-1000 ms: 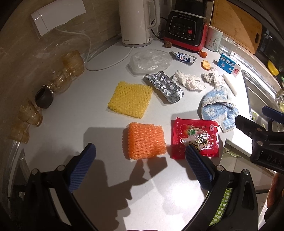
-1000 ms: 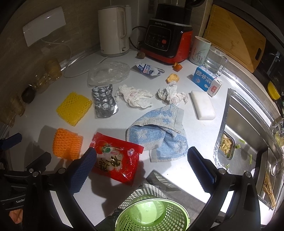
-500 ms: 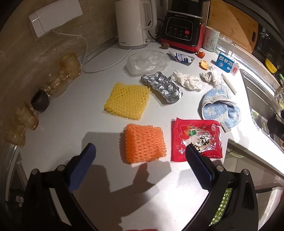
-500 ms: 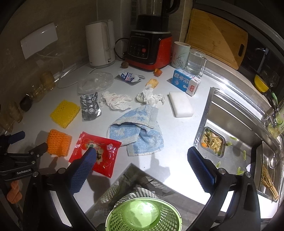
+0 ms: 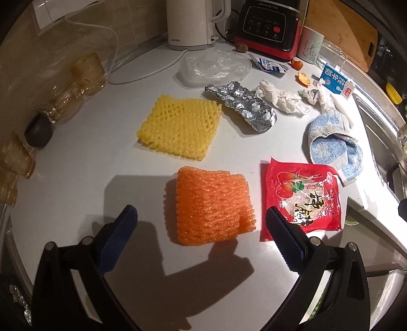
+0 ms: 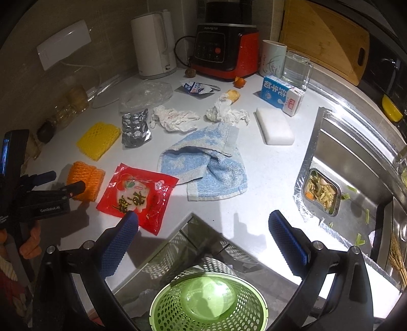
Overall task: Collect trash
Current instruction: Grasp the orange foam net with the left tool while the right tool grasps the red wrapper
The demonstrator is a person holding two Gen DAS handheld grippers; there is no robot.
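orange foam net (image 5: pixel 212 207), ribbed and folded, sits center frame between our left gripper (image 5: pixel 201 226), jaws released; right gripper (image 6: pixel 203 229) released too.

The kettle (image 5: pixel 195 23) reads "SUPOR", the blender (image 5: pixel 267 23) "Joyoung", the left claw's body (image 6: pixel 48 207) "GenRobot.AI".

An orange foam net (image 5: pixel 212 206) lies flat between the left gripper's (image 5: pixel 201 229) spread fingertips, a yellow one (image 5: pixel 179 126) beyond it, a red snack wrapper (image 5: pixel 302 196) beside the right fingertip, crumpled foil (image 5: pixel 241 105) and tissues (image 5: pixel 281 99) farther off.
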